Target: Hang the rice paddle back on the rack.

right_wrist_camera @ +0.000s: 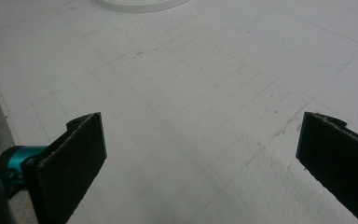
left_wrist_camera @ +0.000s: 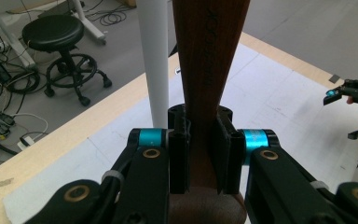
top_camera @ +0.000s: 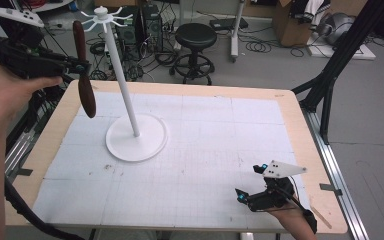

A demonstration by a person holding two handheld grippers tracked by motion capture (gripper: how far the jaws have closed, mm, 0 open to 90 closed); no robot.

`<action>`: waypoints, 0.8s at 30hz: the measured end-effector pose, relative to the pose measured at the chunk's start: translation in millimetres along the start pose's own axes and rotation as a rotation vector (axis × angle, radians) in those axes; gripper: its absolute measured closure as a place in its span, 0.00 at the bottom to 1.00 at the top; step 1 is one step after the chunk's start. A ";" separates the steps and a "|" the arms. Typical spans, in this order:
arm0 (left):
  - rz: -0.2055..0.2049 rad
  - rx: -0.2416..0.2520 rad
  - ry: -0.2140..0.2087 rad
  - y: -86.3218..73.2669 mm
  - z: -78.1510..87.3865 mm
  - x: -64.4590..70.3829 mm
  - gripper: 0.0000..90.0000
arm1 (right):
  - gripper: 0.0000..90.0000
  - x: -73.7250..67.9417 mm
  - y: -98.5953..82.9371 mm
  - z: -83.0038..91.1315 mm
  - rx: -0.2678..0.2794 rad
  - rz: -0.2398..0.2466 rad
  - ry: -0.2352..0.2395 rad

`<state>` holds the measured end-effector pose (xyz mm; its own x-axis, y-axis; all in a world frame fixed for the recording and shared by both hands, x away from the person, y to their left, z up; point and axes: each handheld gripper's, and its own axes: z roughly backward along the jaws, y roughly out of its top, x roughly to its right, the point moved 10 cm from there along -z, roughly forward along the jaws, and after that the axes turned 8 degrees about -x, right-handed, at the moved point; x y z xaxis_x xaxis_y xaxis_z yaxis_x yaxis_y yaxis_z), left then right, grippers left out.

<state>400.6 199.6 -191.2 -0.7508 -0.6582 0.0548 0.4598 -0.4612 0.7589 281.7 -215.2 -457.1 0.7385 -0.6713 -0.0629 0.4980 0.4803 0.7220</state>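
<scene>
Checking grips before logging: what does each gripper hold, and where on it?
Left gripper clamps the dark brown wooden spoon around mid-handle; right gripper is open, holding nothing.

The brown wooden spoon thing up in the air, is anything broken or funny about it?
Nothing looks broken. The brown wooden utensil hangs nearly upright, clamped mid-handle in the left gripper beside the white hook stand's pole. The right gripper rests open, low over the white table mat.

In the left gripper view the wooden utensil (left_wrist_camera: 209,60) ran off the top edge, its lower end hidden behind the left gripper (left_wrist_camera: 205,158); the white stand's pole (left_wrist_camera: 154,60) was cut off above too. In the right gripper view only a sliver of the stand's base (right_wrist_camera: 140,3) showed
</scene>
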 end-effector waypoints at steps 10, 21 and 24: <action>-0.008 -0.016 -0.003 1.1 -4.4 2.5 0.86 | 0.01 0.3 -0.8 -0.1 -0.005 -0.004 -0.001; -0.006 -0.033 0.027 0.3 -8.1 -1.0 0.86 | 0.01 0.7 -0.3 0.4 0.001 -0.004 -0.003; -0.002 -0.035 0.030 0.1 -8.8 -2.8 0.86 | 0.01 0.9 -0.4 0.3 0.000 -0.005 -0.003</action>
<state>407.0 196.2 -197.0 -0.7374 -0.6747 0.0331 0.4748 -0.4828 0.7358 282.0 -216.1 -457.3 0.7347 -0.6754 -0.0638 0.5013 0.4771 0.7219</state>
